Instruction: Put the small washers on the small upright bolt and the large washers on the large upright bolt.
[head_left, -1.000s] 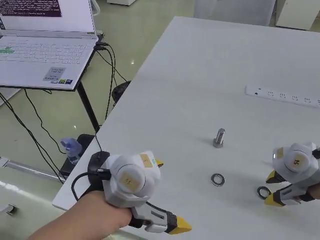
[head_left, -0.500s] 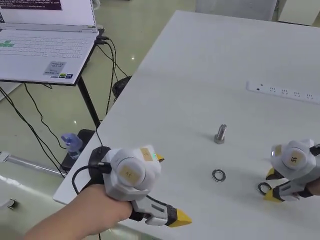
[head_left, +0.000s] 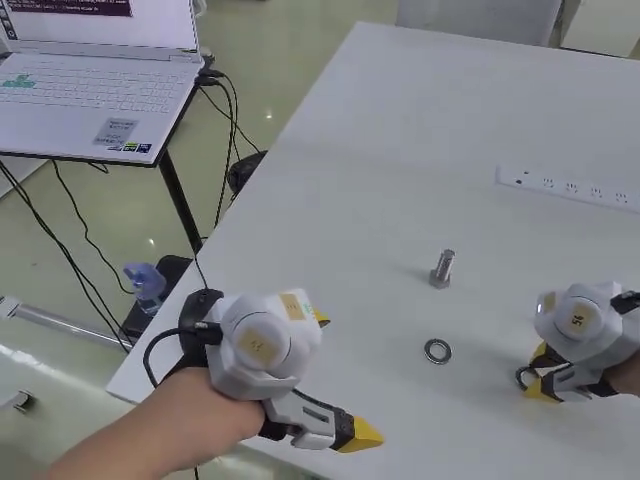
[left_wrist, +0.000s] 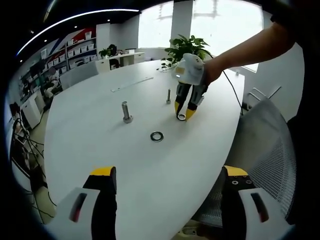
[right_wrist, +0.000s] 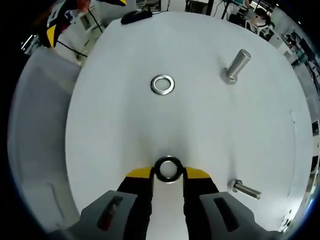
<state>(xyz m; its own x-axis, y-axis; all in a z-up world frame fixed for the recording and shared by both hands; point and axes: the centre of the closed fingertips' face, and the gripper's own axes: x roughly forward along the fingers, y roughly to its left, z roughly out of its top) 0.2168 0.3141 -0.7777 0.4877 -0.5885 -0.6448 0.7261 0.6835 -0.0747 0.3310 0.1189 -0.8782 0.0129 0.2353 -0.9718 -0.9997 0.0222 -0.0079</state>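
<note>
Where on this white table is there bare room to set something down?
Bare: the far table beyond the large bolt and beside the power strip; also between the left tool and the loose washer. Crowded: around the right tool, its held washer and the small bolt.

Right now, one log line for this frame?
right gripper: shut on dark washer | left gripper: open, empty | silver washer: flat on table | large bolt, small bolt: upright
</note>
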